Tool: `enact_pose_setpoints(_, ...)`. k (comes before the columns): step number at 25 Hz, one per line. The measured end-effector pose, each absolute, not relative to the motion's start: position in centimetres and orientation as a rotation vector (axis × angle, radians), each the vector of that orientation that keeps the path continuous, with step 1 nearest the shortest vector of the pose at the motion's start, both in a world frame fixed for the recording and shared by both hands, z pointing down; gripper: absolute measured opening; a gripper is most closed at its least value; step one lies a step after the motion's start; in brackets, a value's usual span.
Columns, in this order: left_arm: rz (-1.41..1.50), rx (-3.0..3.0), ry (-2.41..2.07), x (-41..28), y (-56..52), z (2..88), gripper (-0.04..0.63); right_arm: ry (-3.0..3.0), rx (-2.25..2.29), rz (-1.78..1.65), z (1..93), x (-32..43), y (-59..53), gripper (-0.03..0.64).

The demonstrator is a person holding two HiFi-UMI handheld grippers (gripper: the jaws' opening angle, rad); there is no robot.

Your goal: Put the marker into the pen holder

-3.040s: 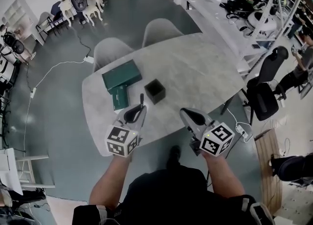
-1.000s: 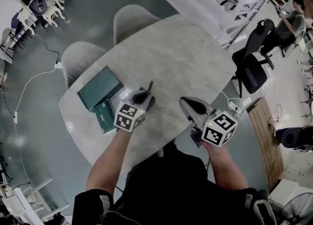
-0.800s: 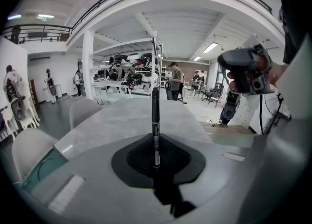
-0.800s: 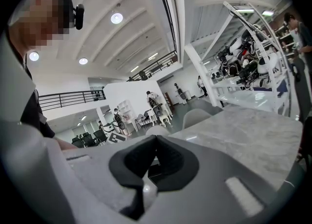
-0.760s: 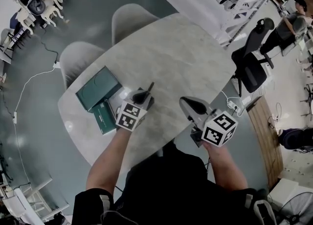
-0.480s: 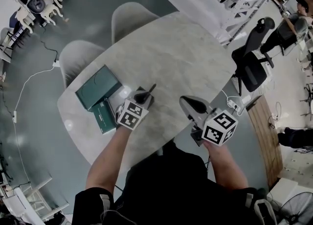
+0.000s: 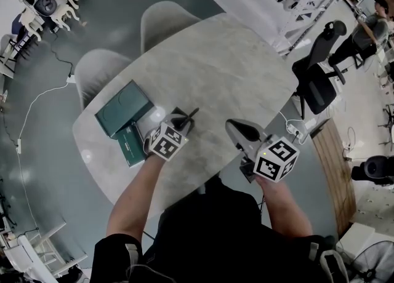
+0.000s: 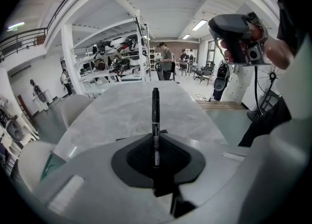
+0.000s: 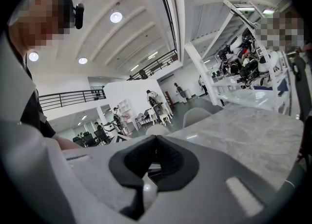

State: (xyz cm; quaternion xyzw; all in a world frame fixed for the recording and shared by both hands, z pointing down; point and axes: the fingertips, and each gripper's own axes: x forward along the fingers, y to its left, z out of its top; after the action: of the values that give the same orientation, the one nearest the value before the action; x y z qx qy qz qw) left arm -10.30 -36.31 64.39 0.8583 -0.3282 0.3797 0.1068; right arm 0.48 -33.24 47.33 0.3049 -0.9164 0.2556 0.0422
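Slim black marker [image 8: 155, 121] with a pale label band, clamped low on its barrel in the clenched jaws of the left gripper [image 7: 179, 121]. Poised right over the small black square pen holder [image 7: 187, 125] on the grey marbled table [image 7: 234, 60], probably for lining up the drop. Right gripper [image 7: 236, 129] off to the side near the table edge, jaws pressed together on nothing, seemingly just out of the way.

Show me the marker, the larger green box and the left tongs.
marker [image 8: 155, 113]: left gripper view, black barrel.
larger green box [image 7: 123, 107]: head view, lid.
left tongs [image 8: 155, 144]: left gripper view, between the pads, shut on the marker.

left gripper [image 7: 177, 122] advanced, marker [image 7: 192, 114] seemingly tilted rightward
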Motion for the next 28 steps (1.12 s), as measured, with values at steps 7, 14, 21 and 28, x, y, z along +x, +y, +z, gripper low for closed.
enact_pose_setpoints(7,1.132,2.536,-0.935,-10.2,-36.27,64.72,0.041,-2.803,0.94,0.783,47.48,0.67,-33.22,0.003)
enact_pose_setpoints(14,1.141,2.536,-0.884,-10.15,-36.35,64.9,0.041,-2.805,0.933,0.787,47.59,0.7,-33.26,0.003)
enact_pose_setpoints(21,1.166,2.524,-0.806,-10.12,-36.26,64.93,0.041,-2.799,0.927,0.793,47.78,0.65,-33.25,0.003)
enact_pose_setpoints(28,1.163,2.537,-0.781,-10.07,-36.11,64.8,0.043,-2.8,0.922,0.796,47.74,0.55,-33.2,0.003)
